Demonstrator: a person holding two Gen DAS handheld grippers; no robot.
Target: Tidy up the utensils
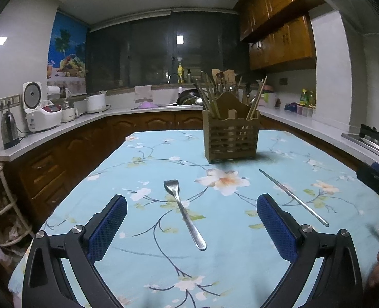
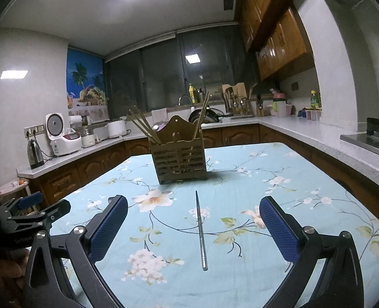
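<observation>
Fork (image 1: 183, 213) lies flat on the floral worktop (image 1: 143, 264), between the spread pads of the left claw (image 1: 191, 210), untouched. Right claw (image 2: 193, 214) also spread wide, metal chopstick (image 2: 200, 229) lying between. Wooden caddy (image 1: 231, 138) stands behind, holding bamboo chopsticks (image 1: 206, 95).

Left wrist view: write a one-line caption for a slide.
Open left gripper hovers over a metal fork on the floral tablecloth, metal chopstick at right, wooden utensil holder beyond.
</observation>
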